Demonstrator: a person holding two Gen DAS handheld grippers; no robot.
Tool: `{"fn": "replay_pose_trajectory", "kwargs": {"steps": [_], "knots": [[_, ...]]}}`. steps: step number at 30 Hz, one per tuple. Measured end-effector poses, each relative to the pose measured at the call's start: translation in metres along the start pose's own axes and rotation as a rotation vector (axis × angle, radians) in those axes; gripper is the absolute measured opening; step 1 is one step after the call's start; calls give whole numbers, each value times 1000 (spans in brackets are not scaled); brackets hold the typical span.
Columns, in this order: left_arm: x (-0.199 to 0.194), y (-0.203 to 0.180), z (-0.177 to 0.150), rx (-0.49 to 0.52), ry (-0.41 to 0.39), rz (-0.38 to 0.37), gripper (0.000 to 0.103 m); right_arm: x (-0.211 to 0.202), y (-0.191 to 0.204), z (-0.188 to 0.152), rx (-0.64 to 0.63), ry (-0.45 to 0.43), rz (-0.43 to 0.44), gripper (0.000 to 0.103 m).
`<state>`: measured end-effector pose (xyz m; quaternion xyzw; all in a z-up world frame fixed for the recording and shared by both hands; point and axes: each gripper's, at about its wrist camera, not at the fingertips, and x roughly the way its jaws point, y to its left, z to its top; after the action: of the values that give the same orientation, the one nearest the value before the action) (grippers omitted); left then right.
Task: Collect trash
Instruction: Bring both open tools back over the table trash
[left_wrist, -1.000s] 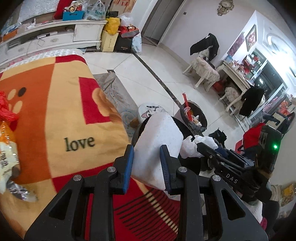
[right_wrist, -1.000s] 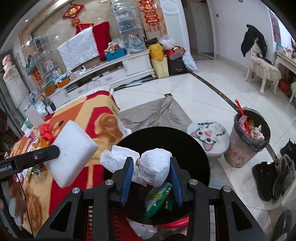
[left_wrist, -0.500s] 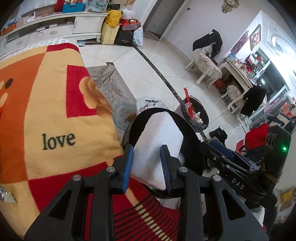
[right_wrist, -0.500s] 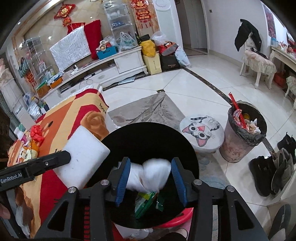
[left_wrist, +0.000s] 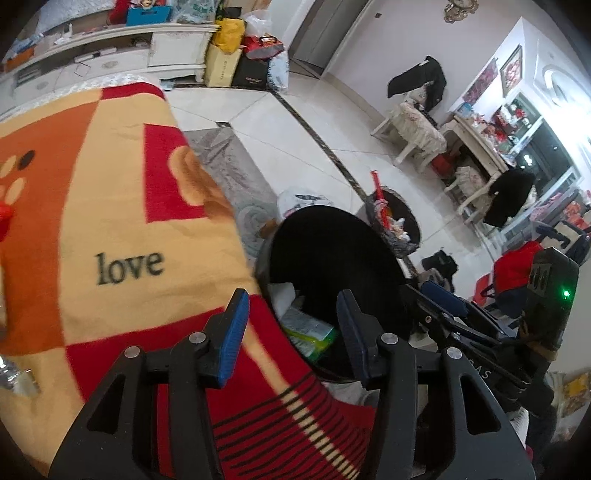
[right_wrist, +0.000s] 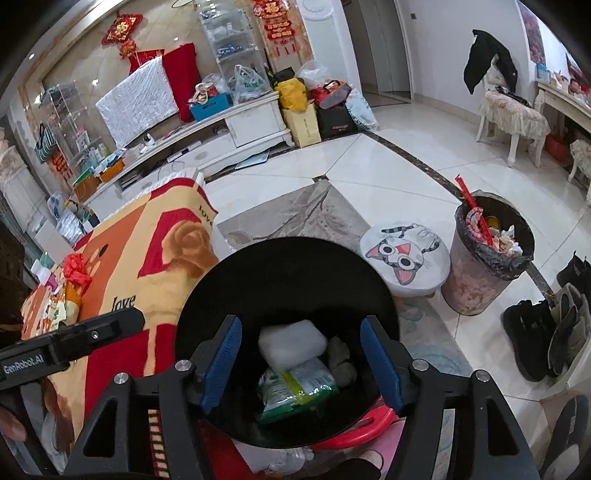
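Observation:
A black-lined bin (right_wrist: 288, 266) stands at the edge of the blanket-covered table (left_wrist: 110, 206). Inside it lie a white foam block (right_wrist: 291, 343), a green and white wrapper (right_wrist: 295, 387) and crumpled tissue (right_wrist: 341, 360). My right gripper (right_wrist: 301, 363) is open and empty right above the bin. My left gripper (left_wrist: 291, 332) is open and empty over the bin's near rim (left_wrist: 266, 258); the wrapper (left_wrist: 308, 328) shows between its fingers. More snack wrappers (right_wrist: 62, 295) lie on the table's far left.
A second, full trash can (right_wrist: 491, 251) stands on the floor to the right, beside a cat-face stool (right_wrist: 406, 254). Shoes (right_wrist: 543, 332) line the right edge. A TV cabinet (right_wrist: 221, 136) with bags runs along the back wall.
Both grippers opened. The left let go of the white foam block and the right let go of the white tissue wad; both now lie in the bin.

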<state>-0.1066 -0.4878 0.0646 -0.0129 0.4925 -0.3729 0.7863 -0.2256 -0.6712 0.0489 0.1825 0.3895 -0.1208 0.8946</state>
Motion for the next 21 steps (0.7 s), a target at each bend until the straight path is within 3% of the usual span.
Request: {"fn": "replay_pose_trajectory", "kwargs": {"steps": [11, 21], "knots": [[-28, 26, -21, -14, -35, 109, 48, 18, 40, -14, -64, 61, 29, 65], [-77, 70, -58, -57, -35, 175, 48, 20, 108, -26, -170, 103, 120, 66]]}}
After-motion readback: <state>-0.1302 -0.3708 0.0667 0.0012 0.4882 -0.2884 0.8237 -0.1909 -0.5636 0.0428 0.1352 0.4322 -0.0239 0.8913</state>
